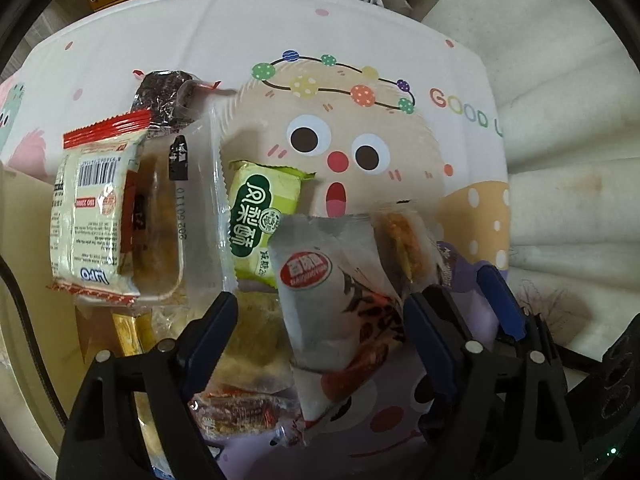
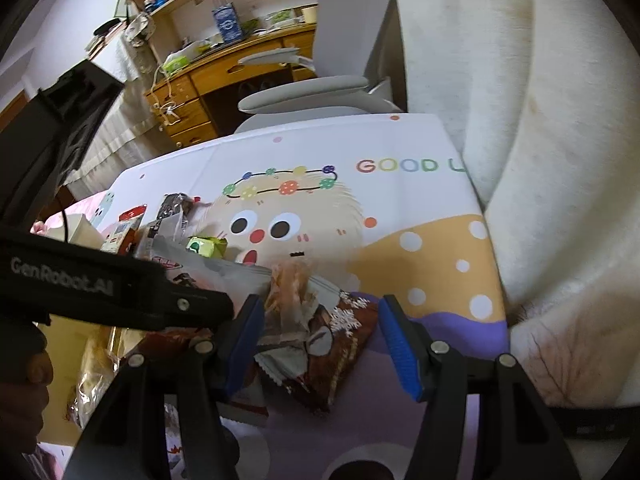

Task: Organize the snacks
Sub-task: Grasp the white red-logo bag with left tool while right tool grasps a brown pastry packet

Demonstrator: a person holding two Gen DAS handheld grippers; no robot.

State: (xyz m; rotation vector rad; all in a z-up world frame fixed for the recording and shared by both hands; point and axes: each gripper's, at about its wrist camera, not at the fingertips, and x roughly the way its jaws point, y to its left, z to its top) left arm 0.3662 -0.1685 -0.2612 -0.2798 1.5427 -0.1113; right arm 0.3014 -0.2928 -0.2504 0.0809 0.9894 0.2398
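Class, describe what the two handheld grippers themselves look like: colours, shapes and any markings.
Both the left gripper and the right gripper have black angular frames, blue ribbed finger pads and round silver pins. White "GenRobot.AI" lettering marks the left gripper's black body in the right wrist view.

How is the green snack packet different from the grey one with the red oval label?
The green packet is small, squarish and opaque lime, while the grey packet is longer and pale silver-grey. The green one lies further back on the tablecloth, clear of both grippers; the grey one lies between the open jaws of the left gripper. The green one carries a dark green logo, the grey one a red oval. Both are sealed.
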